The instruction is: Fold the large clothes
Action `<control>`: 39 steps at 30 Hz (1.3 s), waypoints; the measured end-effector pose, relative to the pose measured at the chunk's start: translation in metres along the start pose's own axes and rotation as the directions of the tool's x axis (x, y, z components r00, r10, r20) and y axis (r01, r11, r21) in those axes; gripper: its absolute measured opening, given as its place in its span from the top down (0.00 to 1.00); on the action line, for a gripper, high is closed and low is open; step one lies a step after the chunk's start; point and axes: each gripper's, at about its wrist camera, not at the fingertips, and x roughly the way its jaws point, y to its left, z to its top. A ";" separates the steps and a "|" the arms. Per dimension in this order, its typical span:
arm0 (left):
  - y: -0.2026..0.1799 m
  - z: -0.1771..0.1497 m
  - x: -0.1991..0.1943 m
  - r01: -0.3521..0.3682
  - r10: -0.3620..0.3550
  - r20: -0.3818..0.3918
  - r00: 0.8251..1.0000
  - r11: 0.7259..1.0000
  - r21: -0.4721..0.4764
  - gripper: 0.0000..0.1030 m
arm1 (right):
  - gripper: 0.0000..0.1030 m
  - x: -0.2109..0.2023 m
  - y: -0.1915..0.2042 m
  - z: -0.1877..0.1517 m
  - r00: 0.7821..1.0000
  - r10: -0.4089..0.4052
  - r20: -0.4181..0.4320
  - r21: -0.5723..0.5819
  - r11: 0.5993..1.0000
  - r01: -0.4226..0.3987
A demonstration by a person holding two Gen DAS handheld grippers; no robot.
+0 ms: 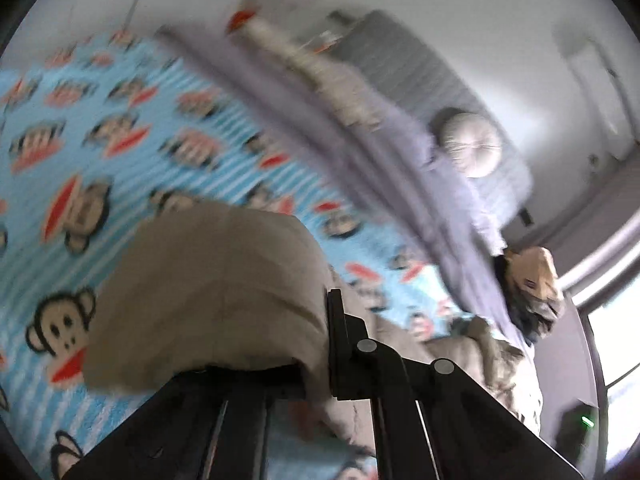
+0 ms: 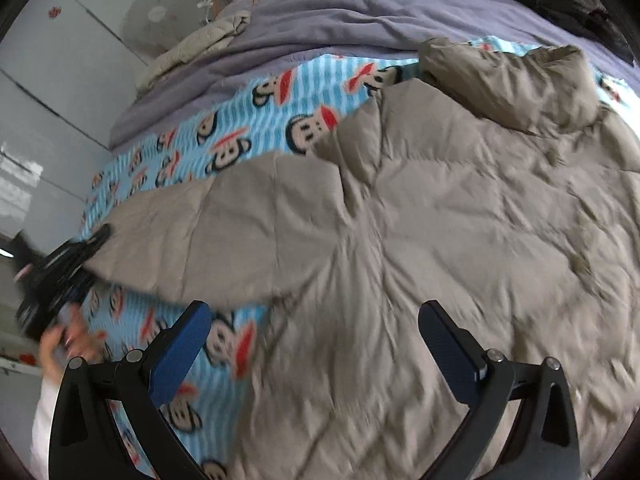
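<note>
Bottom of right view: right gripper (image 2: 316,344) spread wide, grasping nothing, above tan padded jacket (image 2: 460,220) filling centre and right. Mid left: left gripper (image 2: 90,242) clenched on jacket sleeve (image 2: 180,236). Behind, monkey-print blanket (image 2: 224,136), then grey quilt (image 2: 340,28) across the top.

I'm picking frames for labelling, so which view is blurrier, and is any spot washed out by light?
Left wrist view: heavily smeared all over, the monkey-print blanket and purple quilt streaked; the window at the right edge is blown out white. Right wrist view: much sharper on the tan padded coat, with blur only low left around the left gripper and hand. Both bend at the edges.
</note>
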 end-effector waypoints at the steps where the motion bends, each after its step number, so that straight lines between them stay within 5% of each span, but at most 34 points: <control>1: -0.016 0.003 -0.007 0.020 -0.020 0.015 1.000 0.999 0.038 0.93 | 0.12 0.007 -0.002 0.003 1.000 0.017 0.000 0.013 1.000 -0.017; 2: -0.030 0.005 -0.009 0.035 -0.036 0.024 0.999 0.997 0.068 0.93 | 0.24 0.017 -0.003 0.009 0.999 0.045 -0.006 0.028 0.999 -0.045; 3: -0.049 0.007 -0.015 0.055 -0.059 0.032 0.998 0.992 0.110 0.93 | 0.54 0.027 -0.004 0.012 0.997 0.070 -0.022 0.039 0.997 -0.070; 4: -0.064 0.006 -0.017 0.071 -0.076 0.034 0.997 0.988 0.140 0.93 | 0.73 0.042 -0.006 0.015 0.993 0.107 -0.054 0.064 0.993 -0.103; 7: -0.107 -0.002 -0.025 0.110 -0.119 0.025 0.993 0.969 0.222 0.93 | 0.79 0.078 -0.010 0.016 0.977 0.183 -0.110 0.143 0.976 -0.167; 14: -0.232 -0.047 -0.002 0.220 -0.202 -0.086 0.975 0.886 0.409 0.93 | 0.79 0.108 -0.018 0.017 0.954 0.249 -0.169 0.145 0.963 -0.226; 16: -0.271 -0.065 0.012 0.246 -0.214 -0.121 0.969 0.853 0.460 0.93 | 0.79 0.095 -0.034 0.016 0.939 0.304 -0.158 0.179 0.944 -0.276; 19: -0.323 -0.100 0.042 0.279 -0.205 -0.196 0.959 0.805 0.523 0.93 | 0.79 0.058 -0.066 0.013 0.947 0.304 -0.101 0.196 0.940 -0.280; 26: -0.381 -0.208 0.136 0.198 0.021 -0.307 0.952 0.722 0.663 0.92 | 0.79 -0.027 -0.200 -0.011 0.995 0.092 0.045 0.291 0.951 -0.101; 27: -0.383 -0.226 0.149 0.174 0.072 -0.319 0.945 0.715 0.677 0.88 | 0.78 -0.032 -0.212 -0.014 0.997 0.067 0.047 0.289 0.954 -0.078; 29: -0.378 -0.245 0.158 0.169 0.111 -0.344 0.932 0.709 0.685 0.42 | 0.78 -0.041 -0.229 -0.021 0.998 0.024 0.050 0.279 0.960 -0.037; 31: -0.369 -0.257 0.157 0.147 0.128 -0.327 0.936 0.702 0.697 0.25 | 0.78 -0.047 -0.242 -0.028 0.999 -0.004 0.052 0.272 0.962 -0.011; 35: -0.369 -0.265 0.150 0.161 0.166 -0.346 0.924 0.650 0.743 0.25 | 0.76 -0.057 -0.250 -0.030 0.998 -0.019 0.054 0.283 0.959 0.003; 39: -0.345 -0.246 0.103 0.172 0.112 -0.314 0.943 0.644 0.745 0.25 | 0.37 -0.089 -0.247 -0.036 0.996 -0.049 0.071 0.261 0.965 0.029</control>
